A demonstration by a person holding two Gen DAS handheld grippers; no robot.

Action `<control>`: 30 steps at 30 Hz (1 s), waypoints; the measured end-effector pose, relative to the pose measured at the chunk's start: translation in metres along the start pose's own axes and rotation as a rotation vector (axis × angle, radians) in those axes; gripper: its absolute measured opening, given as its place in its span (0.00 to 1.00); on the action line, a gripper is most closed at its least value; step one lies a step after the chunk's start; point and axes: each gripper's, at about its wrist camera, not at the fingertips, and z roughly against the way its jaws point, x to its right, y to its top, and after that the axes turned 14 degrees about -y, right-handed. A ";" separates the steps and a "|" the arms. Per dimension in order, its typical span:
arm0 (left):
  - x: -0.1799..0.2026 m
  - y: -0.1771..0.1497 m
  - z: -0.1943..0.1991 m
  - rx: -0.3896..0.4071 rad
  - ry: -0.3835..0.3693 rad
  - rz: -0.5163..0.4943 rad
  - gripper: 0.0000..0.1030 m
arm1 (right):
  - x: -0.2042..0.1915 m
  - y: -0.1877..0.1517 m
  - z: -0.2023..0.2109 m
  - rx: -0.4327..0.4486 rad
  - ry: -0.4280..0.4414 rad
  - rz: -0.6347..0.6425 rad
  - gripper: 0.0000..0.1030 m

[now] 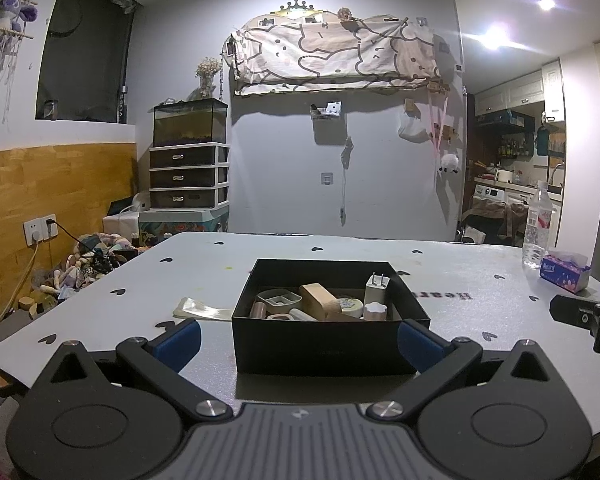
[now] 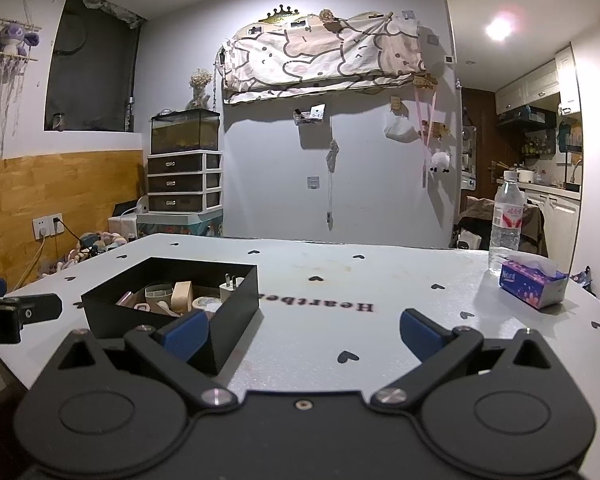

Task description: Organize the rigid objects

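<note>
While a flat pale strip (image 1: 202, 309) lies on the white, heart-printed surface (image 1: 460, 312) at the left, just beside the black box (image 1: 324, 344), the left gripper (image 1: 299, 340) hangs before that box with fingers spread wide and empty. Inside sit a wooden block (image 1: 318, 299), a tape roll (image 1: 350, 306) and a white charger (image 1: 377, 288). Right of the box, the right gripper (image 2: 304, 334) is likewise spread and empty. Far right stand a water bottle (image 2: 506, 220) and tissue box (image 2: 534, 283).
</note>
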 end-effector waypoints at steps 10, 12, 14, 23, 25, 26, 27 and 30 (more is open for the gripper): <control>-0.001 0.000 0.000 -0.002 0.002 -0.001 1.00 | 0.001 0.000 0.000 -0.001 -0.002 -0.001 1.00; 0.000 0.000 0.000 -0.002 0.002 0.000 1.00 | 0.001 0.000 0.001 0.000 -0.003 -0.003 1.00; 0.000 0.000 0.000 -0.002 0.002 -0.001 1.00 | 0.001 0.000 0.001 -0.001 -0.004 -0.003 1.00; 0.000 0.000 0.000 -0.002 0.002 -0.001 1.00 | 0.003 0.000 0.001 0.000 -0.005 -0.004 1.00; 0.000 0.000 0.000 -0.002 0.003 -0.001 1.00 | 0.003 0.000 0.001 -0.001 -0.005 -0.004 1.00; 0.000 0.000 0.000 -0.002 0.003 -0.001 1.00 | 0.003 0.000 0.001 -0.001 -0.005 -0.004 1.00; 0.000 0.000 0.000 -0.002 0.003 -0.001 1.00 | 0.003 0.000 0.001 -0.001 -0.005 -0.004 1.00; 0.000 0.000 0.000 -0.002 0.002 -0.002 1.00 | 0.003 0.000 0.001 -0.001 -0.006 -0.005 1.00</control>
